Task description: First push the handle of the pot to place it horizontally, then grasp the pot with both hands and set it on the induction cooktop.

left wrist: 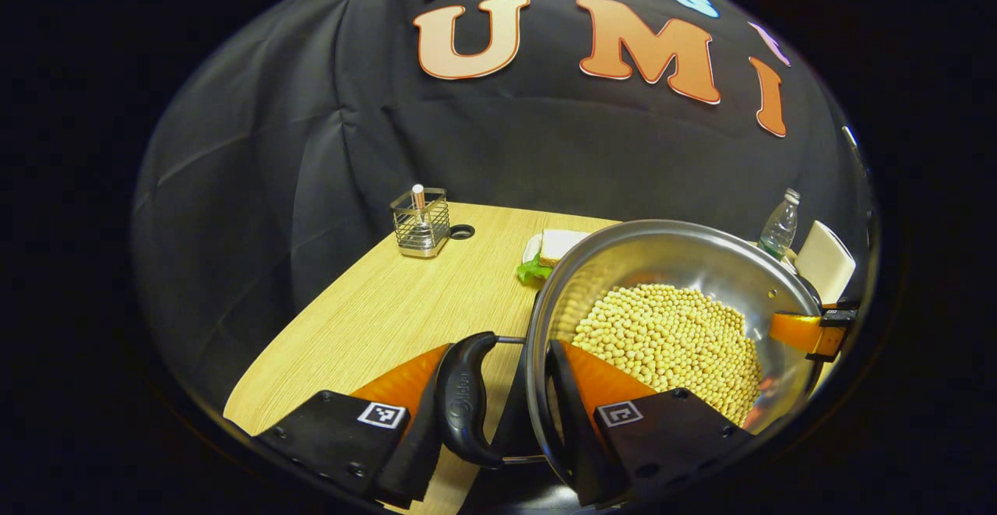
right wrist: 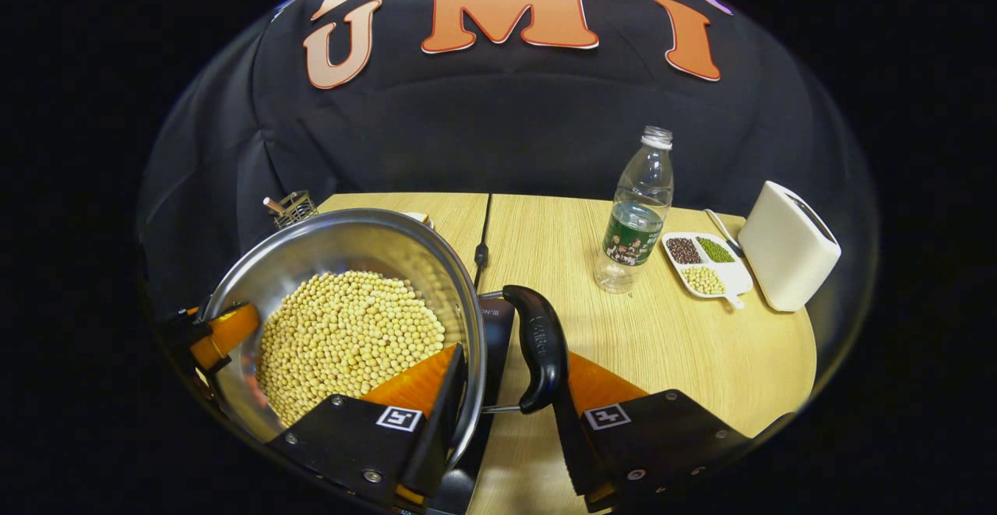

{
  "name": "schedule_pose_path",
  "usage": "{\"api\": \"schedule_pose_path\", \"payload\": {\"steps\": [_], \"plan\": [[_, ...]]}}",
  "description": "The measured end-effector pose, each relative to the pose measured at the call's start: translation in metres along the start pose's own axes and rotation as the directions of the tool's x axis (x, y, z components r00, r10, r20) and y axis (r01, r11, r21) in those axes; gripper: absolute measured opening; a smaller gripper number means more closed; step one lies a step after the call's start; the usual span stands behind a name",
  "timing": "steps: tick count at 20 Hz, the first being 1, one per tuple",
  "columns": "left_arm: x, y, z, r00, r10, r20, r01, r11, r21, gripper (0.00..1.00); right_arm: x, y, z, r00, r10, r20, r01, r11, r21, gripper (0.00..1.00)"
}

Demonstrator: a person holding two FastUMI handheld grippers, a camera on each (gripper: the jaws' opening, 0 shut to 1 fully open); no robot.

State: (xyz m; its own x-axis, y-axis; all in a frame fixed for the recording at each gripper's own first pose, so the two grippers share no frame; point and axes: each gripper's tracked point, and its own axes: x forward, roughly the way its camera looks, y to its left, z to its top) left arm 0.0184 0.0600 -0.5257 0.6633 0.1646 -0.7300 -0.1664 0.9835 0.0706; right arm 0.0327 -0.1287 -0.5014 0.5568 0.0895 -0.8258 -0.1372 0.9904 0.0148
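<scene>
Nearest us, our left gripper (left wrist: pixel 498 410) clamps its fingers across the black looped side handle (left wrist: pixel 465 398) and rim of the shiny steel pot (left wrist: pixel 670 266) heaped with yellow soybeans (left wrist: pixel 674 340). Our right gripper (right wrist: pixel 506 402) pinches the opposite black handle (right wrist: pixel 539 347) and rim. The pot sits over the black induction cooktop (right wrist: pixel 495 320) on the light wooden table (right wrist: pixel 662 343), with a clear plastic water bottle (right wrist: pixel 637 215) beyond.

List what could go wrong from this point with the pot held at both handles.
1. The pot is heaped with soybeans and looks tilted; more tilt could spill them.
2. Each gripper spans rim and black handle, so a slip on the smooth steel could drop one side.
3. The water bottle stands nearby; a swing could topple it.
</scene>
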Motion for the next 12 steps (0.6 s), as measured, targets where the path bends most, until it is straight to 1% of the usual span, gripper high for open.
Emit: {"api": "schedule_pose_path", "payload": {"steps": [2, 3, 5, 6, 7, 8, 9, 10, 11, 12], "plan": [[0.004, -0.001, -0.002, 1.0, 0.002, -0.003, -0.002, 1.0, -0.006, 0.75, -0.001, -0.002, 0.001, 1.0, 0.0, -0.009, 0.0, 1.0, 0.006, 0.61], [0.006, 0.0, -0.005, 1.0, 0.002, -0.006, -0.002, 1.0, -0.008, 0.77, -0.001, -0.003, 0.003, 1.0, 0.0, -0.006, 0.0, 1.0, 0.006, 0.61], [0.011, 0.001, -0.009, 1.0, 0.002, -0.016, -0.003, 1.0, -0.016, 0.72, -0.004, -0.004, 0.003, 1.0, -0.002, -0.017, 0.002, 1.0, 0.002, 0.61], [0.013, 0.001, -0.011, 1.0, 0.003, -0.025, -0.004, 1.0, -0.021, 0.75, -0.005, -0.004, 0.004, 1.0, -0.002, -0.025, 0.002, 1.0, 0.002, 0.61], [0.016, 0.0, -0.016, 0.999, 0.002, -0.032, -0.003, 1.0, -0.024, 0.75, -0.005, -0.005, 0.006, 1.0, -0.004, -0.031, 0.004, 1.0, 0.007, 0.61], [0.017, 0.0, -0.016, 0.999, 0.003, -0.032, -0.004, 1.0, -0.027, 0.72, -0.007, -0.005, 0.008, 1.0, -0.004, -0.031, 0.004, 1.0, 0.008, 0.61], [0.016, 0.0, -0.015, 1.0, 0.004, -0.031, -0.005, 1.0, -0.024, 0.75, -0.006, -0.006, 0.01, 1.0, -0.006, -0.029, 0.006, 1.0, 0.009, 0.61], [0.016, -0.001, -0.014, 1.0, 0.004, -0.029, -0.004, 1.0, -0.022, 0.72, -0.006, -0.007, 0.009, 1.0, -0.01, -0.025, 0.01, 1.0, 0.005, 0.57], [0.016, -0.002, -0.014, 1.0, 0.0, -0.029, -0.001, 1.0, -0.018, 0.72, -0.006, -0.007, 0.008, 0.999, -0.011, -0.032, 0.011, 1.0, 0.004, 0.61], [0.016, -0.002, -0.012, 1.0, -0.001, -0.028, 0.001, 1.0, -0.017, 0.72, 0.004, -0.003, 0.011, 0.999, -0.011, -0.038, 0.011, 1.0, -0.001, 0.59]]}}
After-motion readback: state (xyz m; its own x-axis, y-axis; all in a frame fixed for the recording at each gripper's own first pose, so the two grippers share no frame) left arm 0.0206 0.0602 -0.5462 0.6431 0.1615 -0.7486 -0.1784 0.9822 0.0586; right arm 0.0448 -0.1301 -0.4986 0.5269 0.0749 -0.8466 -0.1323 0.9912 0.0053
